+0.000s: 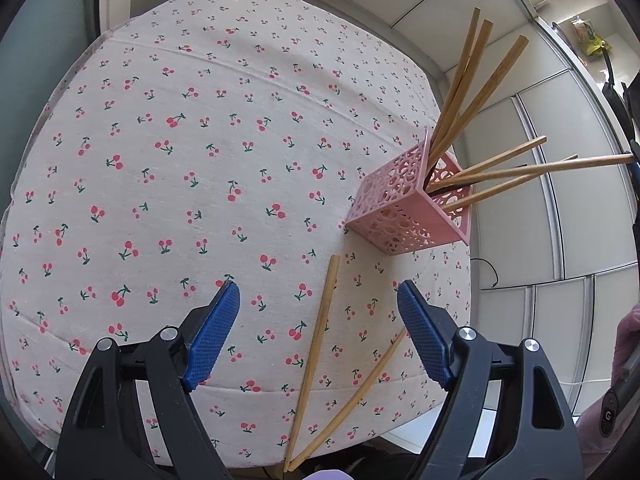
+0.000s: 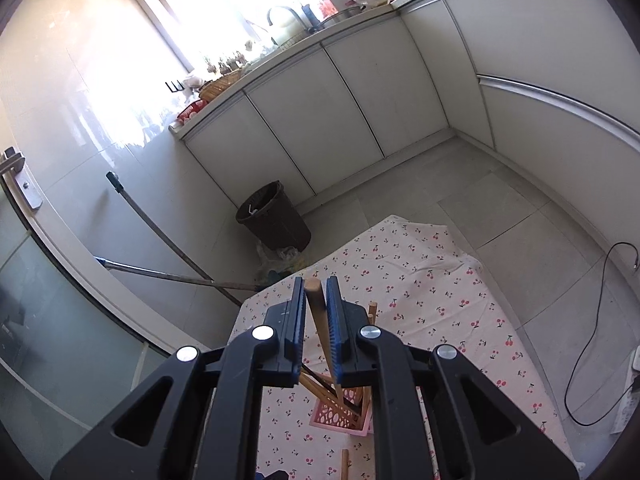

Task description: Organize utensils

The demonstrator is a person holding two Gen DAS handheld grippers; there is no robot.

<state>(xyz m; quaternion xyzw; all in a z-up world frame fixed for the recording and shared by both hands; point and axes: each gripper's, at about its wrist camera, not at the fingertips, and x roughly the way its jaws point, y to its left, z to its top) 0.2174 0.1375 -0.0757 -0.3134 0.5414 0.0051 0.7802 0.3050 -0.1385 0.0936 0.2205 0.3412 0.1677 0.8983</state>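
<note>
The left gripper (image 1: 319, 300) hangs with jaws spread wide and empty over two loose chopsticks (image 1: 316, 354) on the cherry-print desk (image 1: 168, 184); these lie near its front right corner, long axes running away from the front edge. The pink holder (image 1: 404, 216) at the right edge bristles with chopsticks fanning up and rightward. The right gripper (image 2: 316, 292) has one chopstick (image 2: 320, 312) between slightly parted jaws, its lower end in the holder.
</note>
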